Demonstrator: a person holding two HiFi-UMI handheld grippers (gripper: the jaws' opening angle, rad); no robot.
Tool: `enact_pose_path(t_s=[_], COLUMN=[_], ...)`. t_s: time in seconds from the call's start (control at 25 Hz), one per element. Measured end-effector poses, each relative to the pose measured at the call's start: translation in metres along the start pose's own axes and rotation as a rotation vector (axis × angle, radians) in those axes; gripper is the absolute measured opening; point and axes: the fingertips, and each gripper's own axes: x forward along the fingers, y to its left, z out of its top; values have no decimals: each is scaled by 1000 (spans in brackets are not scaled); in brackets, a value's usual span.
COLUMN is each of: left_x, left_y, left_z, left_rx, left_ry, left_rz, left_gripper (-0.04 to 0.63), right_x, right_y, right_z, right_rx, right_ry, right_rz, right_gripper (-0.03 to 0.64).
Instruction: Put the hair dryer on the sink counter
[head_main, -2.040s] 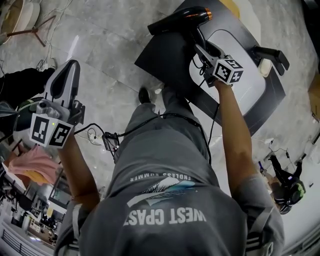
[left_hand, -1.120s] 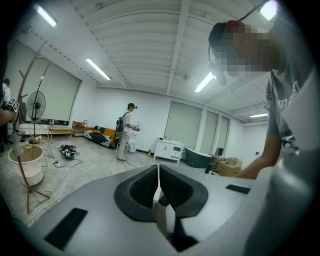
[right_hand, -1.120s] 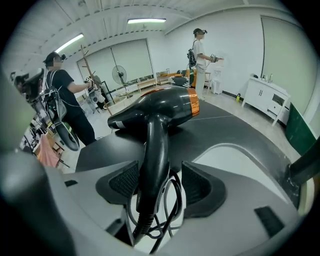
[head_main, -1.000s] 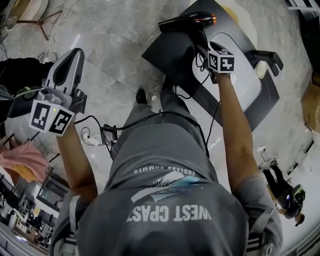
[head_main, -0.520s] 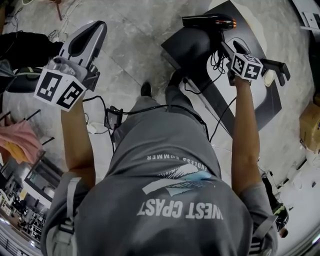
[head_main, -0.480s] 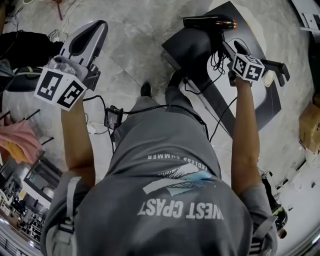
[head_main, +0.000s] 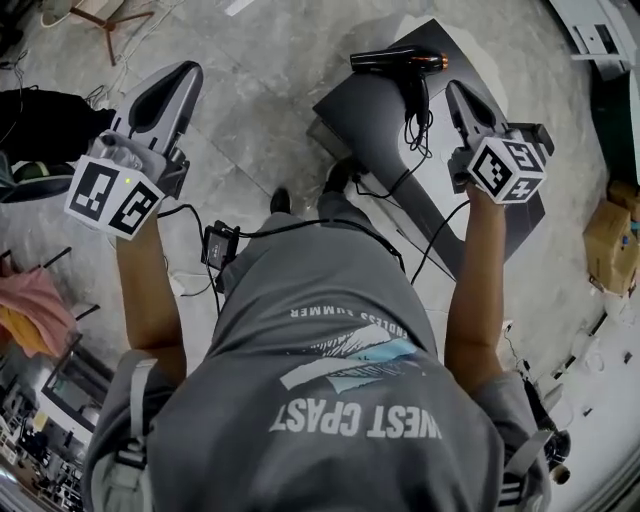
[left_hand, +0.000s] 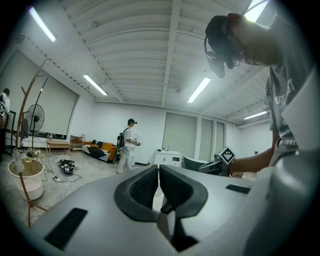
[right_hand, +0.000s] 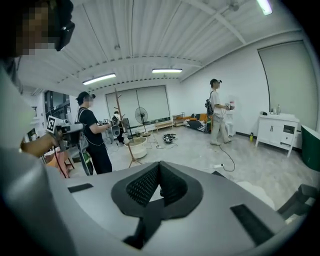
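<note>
Head view: the hair dryer (head_main: 400, 62) is lying on its side on the dark sink counter (head_main: 365, 115), near the far corner. Its handle is pointing back toward the person, and its cord (head_main: 413, 128) is bunching in loops at the handle's end.
Task state: the dryer is resting where the task sentence wants it, and neither gripper is touching it.
Risk, nozzle: the nozzle end seems to be reaching the counter's edge, so a knock from a passing gripper could be tipping the dryer off onto the floor (head_main: 260, 60).
Risk, cord: the loops are lying just beside the right gripper. A jaw tip snagging in them while pulling away would be dragging the dryer along with it.
Right gripper (head_main: 458, 92): it is hovering just to the right of the handle, apart from it. In the right gripper view its jaws are pressing together pad to pad, with nothing between them.
Left gripper (head_main: 172, 78): it is hanging out over the floor, well apart from the counter. In the left gripper view its jaws are likewise meeting, and they are gripping nothing.
</note>
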Motion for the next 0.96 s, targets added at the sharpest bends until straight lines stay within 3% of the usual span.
enact_pose_path(t_s=[0.4, 0.72, 0.96], left_x=[-19, -18, -22], left_y=[-13, -42, -59], left_z=[9, 3, -3], left_rx=[22, -6, -15], left_ry=[-10, -14, -4], left_rz=[-48, -153, -180], left_gripper=[26, 26, 26], right_x=[-74, -128, -151], right_y=[68, 71, 67], right_z=[57, 57, 42], right_rx=[-63, -34, -9], right_ry=[-108, -154, -147], right_rz=[-21, -116, -157], right_gripper=[28, 28, 28])
